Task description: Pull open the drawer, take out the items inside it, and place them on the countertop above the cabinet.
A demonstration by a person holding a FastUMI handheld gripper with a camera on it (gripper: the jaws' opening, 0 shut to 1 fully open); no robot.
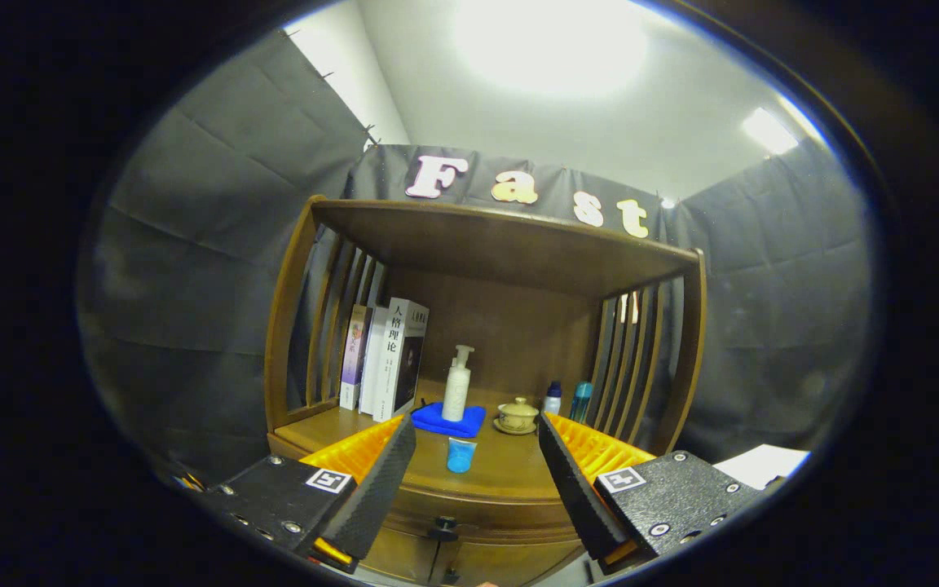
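A wooden cabinet with a shelf frame stands ahead of me. Its drawer front [469,534] sits closed under the countertop [502,477], with a small dark knob [444,527] low between my fingers. My gripper [476,473] is open, its fingers spread wide, nothing between them, a short way back from the cabinet. A small blue cup [460,455] stands on the countertop near the front edge, just beyond the fingertips. The inside of the drawer is hidden.
On the countertop farther back are a white pump bottle [457,395] on a folded blue cloth [447,420], a lidded tea bowl on a saucer [517,416], two small bottles [566,399] and upright books [384,359]. Slatted wooden sides and an upper shelf [510,240] enclose it.
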